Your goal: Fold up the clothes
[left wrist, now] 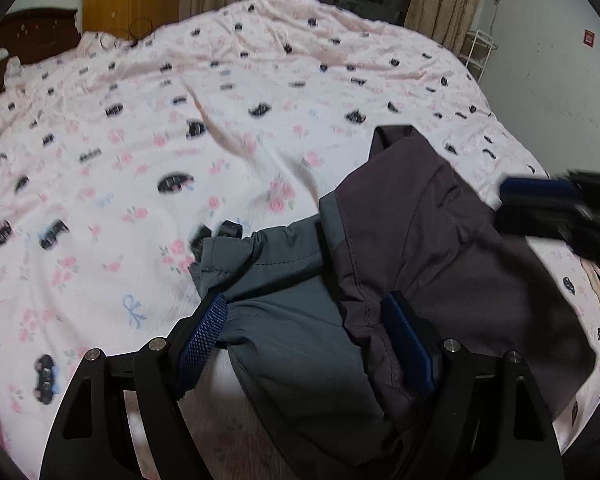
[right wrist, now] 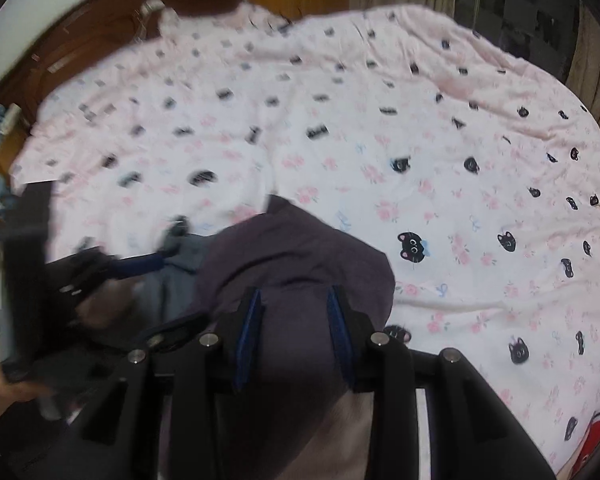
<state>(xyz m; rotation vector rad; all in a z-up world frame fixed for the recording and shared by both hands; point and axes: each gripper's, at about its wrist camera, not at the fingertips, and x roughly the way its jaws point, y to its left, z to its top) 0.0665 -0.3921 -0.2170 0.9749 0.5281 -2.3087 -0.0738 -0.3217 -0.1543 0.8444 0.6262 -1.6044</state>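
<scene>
Ahead of both my grippers spreads the pink bedsheet printed with roses and black cat faces (left wrist: 140, 160), and on its near edge, right under my fingers, lies the bunched garment of grey-blue and dark purple fabric (left wrist: 400, 240). My left gripper (left wrist: 308, 344) stands wide, its blue-padded fingers (left wrist: 204, 332) straddling the garment's grey-blue and purple panels, though I cannot tell whether the pads press the cloth. My right gripper (right wrist: 296, 328) is narrower, purple fabric lying between its fingers, and I cannot tell if it has a true grip.
</scene>
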